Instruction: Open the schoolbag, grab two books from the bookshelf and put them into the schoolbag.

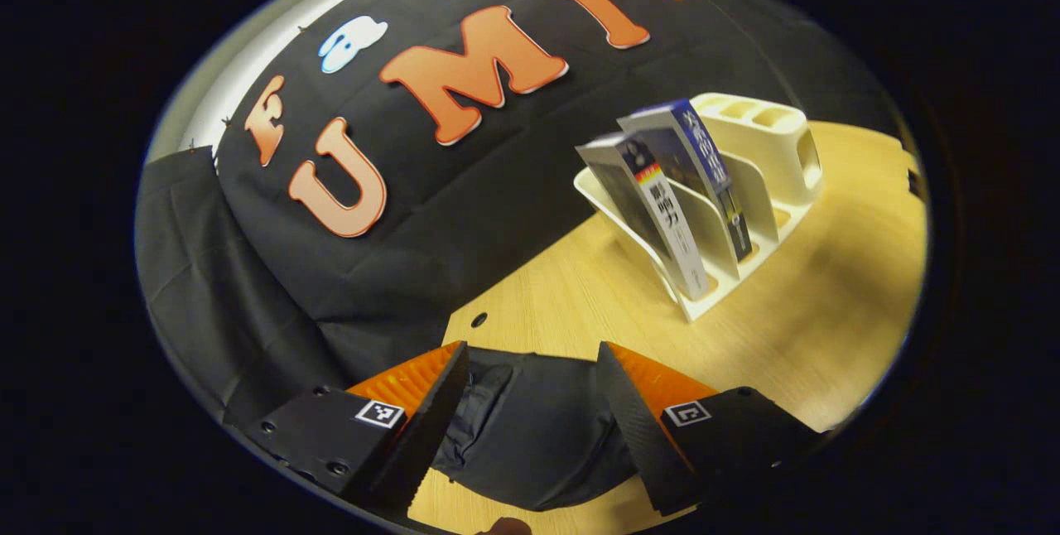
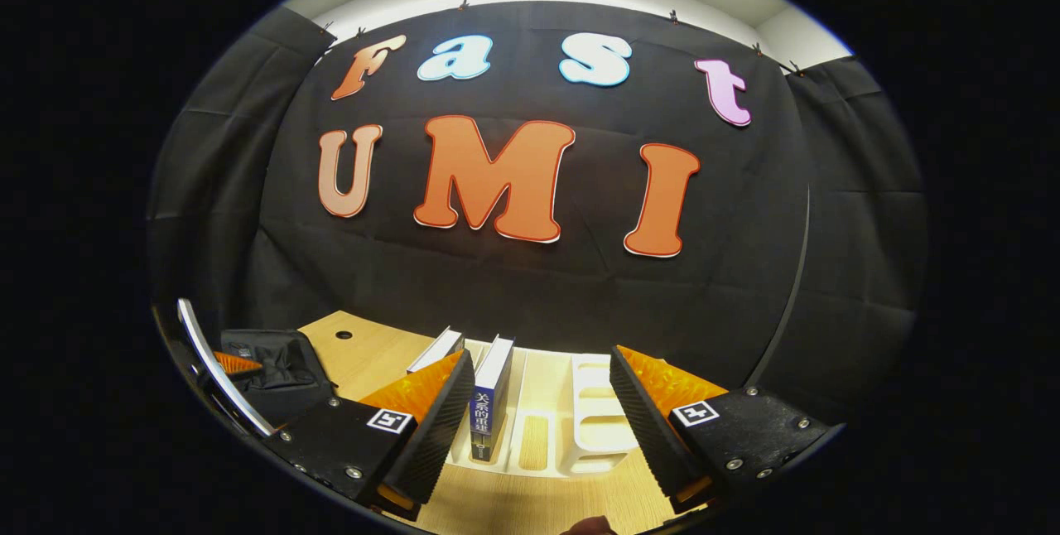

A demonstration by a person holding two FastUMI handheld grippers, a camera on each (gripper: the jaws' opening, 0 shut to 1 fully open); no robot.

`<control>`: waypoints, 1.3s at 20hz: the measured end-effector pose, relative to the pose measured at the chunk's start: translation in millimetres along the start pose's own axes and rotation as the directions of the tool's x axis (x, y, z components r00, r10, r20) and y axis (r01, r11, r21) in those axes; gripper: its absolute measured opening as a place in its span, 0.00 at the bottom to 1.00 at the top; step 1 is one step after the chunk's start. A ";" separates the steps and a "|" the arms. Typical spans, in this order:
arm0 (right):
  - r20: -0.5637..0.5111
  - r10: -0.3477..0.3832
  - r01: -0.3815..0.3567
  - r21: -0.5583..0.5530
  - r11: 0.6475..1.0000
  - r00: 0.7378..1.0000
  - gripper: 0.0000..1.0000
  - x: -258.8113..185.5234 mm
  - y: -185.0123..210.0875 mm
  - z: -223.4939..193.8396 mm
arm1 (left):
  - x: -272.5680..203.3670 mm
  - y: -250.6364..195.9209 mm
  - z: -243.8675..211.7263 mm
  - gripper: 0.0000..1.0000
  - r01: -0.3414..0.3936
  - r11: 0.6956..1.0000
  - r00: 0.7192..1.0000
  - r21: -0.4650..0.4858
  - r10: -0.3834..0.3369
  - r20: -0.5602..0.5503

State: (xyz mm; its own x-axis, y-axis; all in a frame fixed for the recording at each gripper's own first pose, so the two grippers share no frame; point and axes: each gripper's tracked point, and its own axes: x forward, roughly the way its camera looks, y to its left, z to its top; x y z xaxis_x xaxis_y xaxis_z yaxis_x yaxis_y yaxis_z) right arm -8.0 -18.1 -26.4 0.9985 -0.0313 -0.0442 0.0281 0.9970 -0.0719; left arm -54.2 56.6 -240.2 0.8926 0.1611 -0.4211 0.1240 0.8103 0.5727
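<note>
Opening step in hand: left gripper (image 1: 530, 427) spread over the schoolbag (image 1: 530, 436), gripping nothing. Right gripper (image 2: 538, 427) agape near the bookshelf (image 2: 580, 436), facing blue-spined book (image 2: 489, 402). Next: probably pinch the bag's zipper.

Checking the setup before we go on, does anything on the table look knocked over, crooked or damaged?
Nothing stands out. Two books lean in the slots of the cream bookshelf, as the slanted dividers allow. The black schoolbag lies slumped on the wooden table, between the open left gripper fingers.
</note>
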 end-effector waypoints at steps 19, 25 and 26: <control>-0.054 -0.150 0.148 -0.044 0.988 0.987 0.98 -2.7 4.5 -7.9 | 31.1 -10.7 -123.7 0.97 -0.003 0.969 0.984 0.246 0.046 -0.171; -0.084 -0.167 0.163 -0.059 0.985 0.982 0.98 -10.9 14.9 -8.7 | 41.6 -3.1 -125.0 0.96 -0.003 0.962 0.988 0.273 0.045 -0.150; -0.085 -0.159 0.153 -0.064 0.986 0.984 0.98 -11.3 16.3 -7.2 | 44.5 -0.7 -125.7 0.96 -0.004 0.962 0.986 0.274 0.050 -0.159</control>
State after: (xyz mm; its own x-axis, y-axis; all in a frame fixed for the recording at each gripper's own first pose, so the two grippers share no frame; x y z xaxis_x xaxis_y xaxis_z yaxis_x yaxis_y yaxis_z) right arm -19.2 -1.9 -34.2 0.9739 -0.1949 -0.1163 0.1780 0.9738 -0.1413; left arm -69.1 134.0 -347.7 0.8176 0.2884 -0.4984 0.2339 0.6246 0.7451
